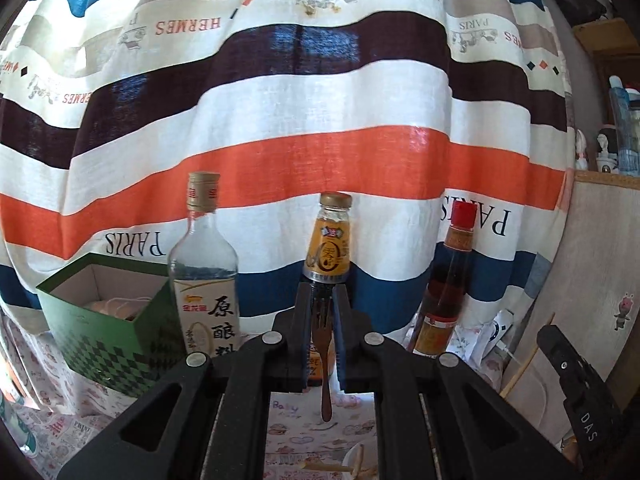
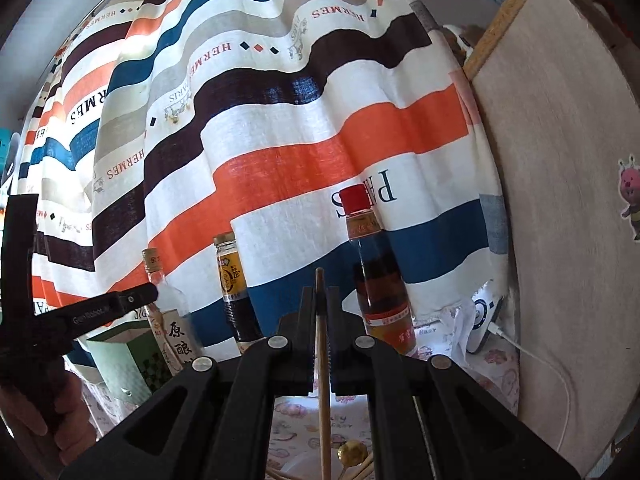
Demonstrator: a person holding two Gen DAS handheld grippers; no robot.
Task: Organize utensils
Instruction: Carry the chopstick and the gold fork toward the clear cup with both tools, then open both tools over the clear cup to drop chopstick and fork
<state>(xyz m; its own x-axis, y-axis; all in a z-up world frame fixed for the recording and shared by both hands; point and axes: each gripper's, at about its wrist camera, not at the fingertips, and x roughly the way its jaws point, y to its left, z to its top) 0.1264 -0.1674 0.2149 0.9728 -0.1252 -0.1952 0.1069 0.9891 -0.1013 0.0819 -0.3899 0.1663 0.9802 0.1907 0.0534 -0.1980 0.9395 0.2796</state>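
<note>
My left gripper [image 1: 322, 300] is shut on a small brown fork [image 1: 323, 356], tines up and handle hanging down between the fingers. My right gripper [image 2: 320, 300] is shut on a wooden chopstick [image 2: 323, 376] that runs upright past the fingertips. Both are held above the table, facing the striped curtain. At the bottom of the left wrist view, a white dish [image 1: 352, 464] holds pale wooden sticks. The right wrist view shows more sticks and a gold spoon bowl [image 2: 352, 451] low down. The left gripper [image 2: 132, 300] shows at the left of the right wrist view, with a hand [image 2: 24, 420] on it.
Three bottles stand along the curtain: a clear one with a gold cap [image 1: 204, 264], a small dark one with a yellow label [image 1: 328, 240] and a red-capped one [image 1: 448, 280]. A green open box [image 1: 108, 320] sits at left. A board [image 2: 560, 200] leans at right.
</note>
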